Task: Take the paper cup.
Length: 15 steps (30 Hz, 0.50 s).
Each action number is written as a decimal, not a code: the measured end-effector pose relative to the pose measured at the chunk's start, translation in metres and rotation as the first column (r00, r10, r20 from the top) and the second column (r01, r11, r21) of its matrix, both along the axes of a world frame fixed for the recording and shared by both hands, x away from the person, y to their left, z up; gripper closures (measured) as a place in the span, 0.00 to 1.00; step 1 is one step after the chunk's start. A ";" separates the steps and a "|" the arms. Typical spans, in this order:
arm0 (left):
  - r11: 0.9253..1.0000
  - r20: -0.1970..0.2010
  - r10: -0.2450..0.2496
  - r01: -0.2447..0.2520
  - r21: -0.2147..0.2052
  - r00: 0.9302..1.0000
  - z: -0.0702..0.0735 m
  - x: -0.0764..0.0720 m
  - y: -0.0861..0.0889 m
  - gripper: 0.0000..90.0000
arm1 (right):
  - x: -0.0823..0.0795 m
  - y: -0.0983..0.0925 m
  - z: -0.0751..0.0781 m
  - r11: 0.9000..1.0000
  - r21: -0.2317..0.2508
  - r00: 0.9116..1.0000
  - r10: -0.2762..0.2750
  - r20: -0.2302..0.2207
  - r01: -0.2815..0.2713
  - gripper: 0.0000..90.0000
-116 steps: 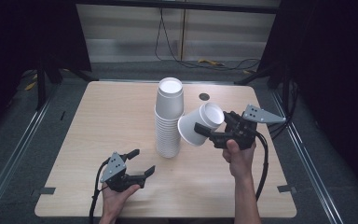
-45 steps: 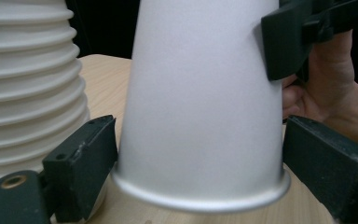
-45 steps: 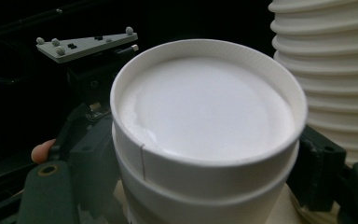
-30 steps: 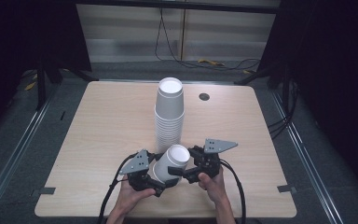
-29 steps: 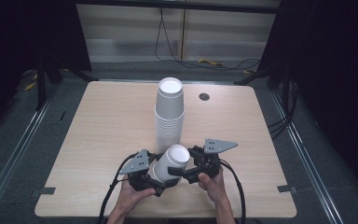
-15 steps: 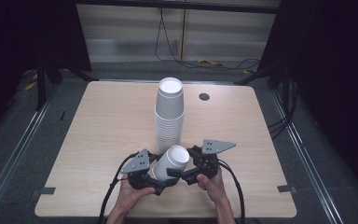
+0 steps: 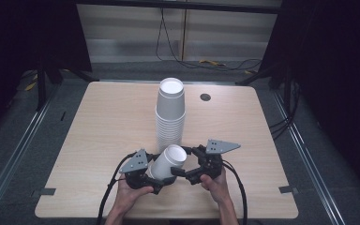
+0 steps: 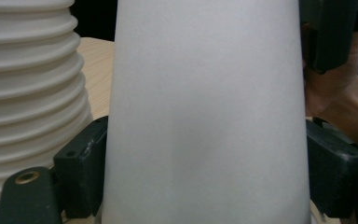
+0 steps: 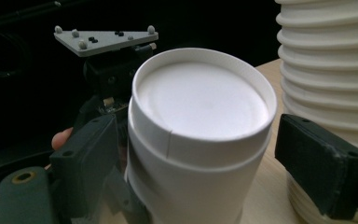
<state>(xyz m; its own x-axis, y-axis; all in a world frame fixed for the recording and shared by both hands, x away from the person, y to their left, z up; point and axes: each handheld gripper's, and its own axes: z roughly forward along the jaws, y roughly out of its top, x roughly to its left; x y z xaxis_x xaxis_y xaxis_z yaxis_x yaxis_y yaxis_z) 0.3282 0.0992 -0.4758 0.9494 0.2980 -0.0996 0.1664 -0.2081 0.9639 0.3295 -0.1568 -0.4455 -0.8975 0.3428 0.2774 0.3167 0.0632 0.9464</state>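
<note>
Handover in progress, as I read it. One white paper cup (image 7: pixel 167 162) sits between the two grippers near the front edge of the worktop (image 7: pixel 98 126), just in front of the tall cup stack (image 7: pixel 170 112).

Left gripper (image 7: pixel 155 180): in the left gripper view its jaws sit against both sides of the cup wall (image 8: pixel 205 116), so it looks clamped on the cup. Right gripper (image 7: pixel 182 161): in the right gripper view the jaws straddle the cup's closed base end (image 9: pixel 200 100); the left-hand jaw is on or very near the wall, and there is a visible gap at the other jaw. I read it as partly open, not gripping.

Cup orientation: long axis tilted, closed base raised and pointing toward the back right, wide mouth end down toward the left gripper.

To do it well:
- keep one firm clamp at all times
- squeeze lightly, thin paper wall will dent
- right jaws should back off straight along their own line, clear of the stack just beside them
- don't twist the cup before the other side lets go
</note>
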 end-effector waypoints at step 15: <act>0.994 0.008 0.029 -0.030 0.103 1.000 0.001 0.010 0.009 0.17 | -0.003 -0.014 0.002 0.992 -0.119 0.999 -0.044 -0.002 0.044 0.16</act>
